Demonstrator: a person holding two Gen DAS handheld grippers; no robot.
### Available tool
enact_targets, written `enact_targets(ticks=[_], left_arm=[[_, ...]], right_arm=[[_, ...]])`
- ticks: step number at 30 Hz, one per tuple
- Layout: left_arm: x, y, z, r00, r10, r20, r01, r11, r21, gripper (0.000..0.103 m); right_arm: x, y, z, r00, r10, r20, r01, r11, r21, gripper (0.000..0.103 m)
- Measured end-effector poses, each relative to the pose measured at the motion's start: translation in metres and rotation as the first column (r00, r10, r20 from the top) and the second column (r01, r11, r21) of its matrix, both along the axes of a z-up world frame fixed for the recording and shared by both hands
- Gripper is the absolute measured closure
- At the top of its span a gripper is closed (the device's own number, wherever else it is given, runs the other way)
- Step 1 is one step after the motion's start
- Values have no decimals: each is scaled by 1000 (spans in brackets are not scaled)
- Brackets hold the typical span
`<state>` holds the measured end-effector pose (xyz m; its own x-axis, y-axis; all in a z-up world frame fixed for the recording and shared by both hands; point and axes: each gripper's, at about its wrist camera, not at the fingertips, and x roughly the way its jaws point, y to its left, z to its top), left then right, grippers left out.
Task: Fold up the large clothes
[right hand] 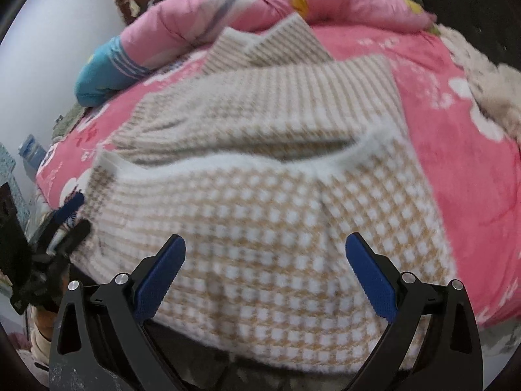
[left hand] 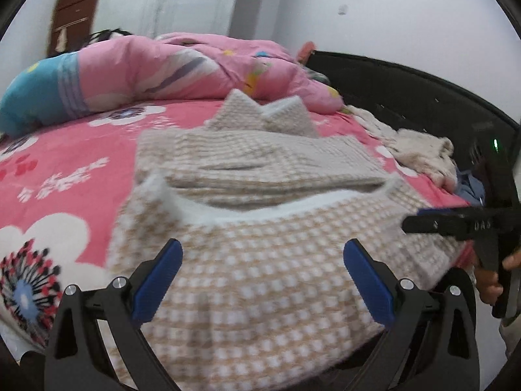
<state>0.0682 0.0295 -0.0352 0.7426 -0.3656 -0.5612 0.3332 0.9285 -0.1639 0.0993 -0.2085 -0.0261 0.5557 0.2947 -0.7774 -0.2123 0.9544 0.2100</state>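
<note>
A large beige-and-white checked knit sweater (left hand: 260, 260) lies on the pink flowered bedsheet (left hand: 71, 169), its near part draped over the bed's front edge and its sleeves folded in across the middle. It fills the right wrist view too (right hand: 270, 221). My left gripper (left hand: 262, 254) is open and empty just above the sweater's near part. My right gripper (right hand: 265, 251) is open and empty over the same part, and its body shows in the left wrist view (left hand: 456, 224) at the right. The left gripper shows at the left edge of the right wrist view (right hand: 68, 218).
A pink quilt (left hand: 182, 71) with a blue end is bunched along the far side of the bed. A cream fluffy garment (left hand: 420, 153) lies at the right by the black headboard (left hand: 407, 94). A brown door (left hand: 75, 9) stands at the back left.
</note>
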Motion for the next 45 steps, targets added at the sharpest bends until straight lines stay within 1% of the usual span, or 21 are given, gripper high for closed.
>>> enact_targets(ticks=[4,7,9,12,13,15,16,18,20,24,27,28,31,33,35,38,40,41,43,44,45], left_arm=[[18,-16,-7,999,-2,-48,4,999,32,22],[35,-20,-19,993,35,-114,-28,997,67,41],[41,-18,-26,988,52,-147,-41,996,76,45],[39,-20,-26,990,61,-128,-46,993,112,52],[38,-22,-27,991,63,-122,-48,991,123,55],[36,-26,-27,992,69,-103,-54,988,146,67],[35,-27,-27,993,80,-90,-65,984,164,79],[34,-28,-25,994,87,-70,-73,979,189,90],[34,-29,-18,996,77,-47,-66,977,204,94],[33,-36,12,994,66,87,-87,962,259,95],[46,-36,13,994,72,76,-90,960,264,94],[52,-37,7,996,72,52,-84,958,273,93],[70,-36,-28,995,78,-61,-56,954,294,85],[62,-30,-26,996,71,-55,-54,963,265,84],[59,-22,-19,996,77,-52,-63,968,245,73],[49,0,-6,996,79,-38,-73,987,146,70],[47,16,1,996,90,-30,-87,993,80,68],[51,21,0,993,108,-41,-104,991,81,68],[64,31,-14,976,192,-99,-176,972,153,68],[72,37,-23,969,206,-140,-185,971,150,68],[76,49,-33,963,200,-178,-189,979,79,68]], right_arm=[[10,5,-2,1000,6,-3,-6,1000,4,18],[19,6,-10,1000,12,-29,-13,1000,-21,33],[19,5,-15,998,34,-47,-34,999,-10,42],[14,8,-13,998,58,-33,-58,998,-11,59],[12,8,-11,998,62,-28,-62,998,-6,71],[8,11,-8,998,61,-9,-61,998,-33,87],[6,11,-6,998,64,-1,-64,997,-40,94],[1,12,-1,998,47,36,-45,997,-58,99],[-5,12,8,997,24,74,-20,998,-62,101],[-8,13,30,987,-3,161,15,997,-76,101],[6,11,22,989,-37,144,45,998,-54,99],[15,11,9,993,-39,114,47,997,-68,95],[32,5,-24,998,-60,11,61,993,-101,58],[24,-6,-14,998,-62,25,63,996,-69,52],[12,-20,4,994,-74,81,77,996,-38,44],[0,-28,28,986,-57,154,53,998,26,47],[4,-15,28,985,4,171,-10,999,33,63],[9,-7,25,986,27,166,-31,999,24,70],[29,9,-2,992,75,105,-75,997,2,77],[37,11,-17,995,74,67,-73,997,-9,82],[48,11,-36,997,73,17,-73,997,4,82]])
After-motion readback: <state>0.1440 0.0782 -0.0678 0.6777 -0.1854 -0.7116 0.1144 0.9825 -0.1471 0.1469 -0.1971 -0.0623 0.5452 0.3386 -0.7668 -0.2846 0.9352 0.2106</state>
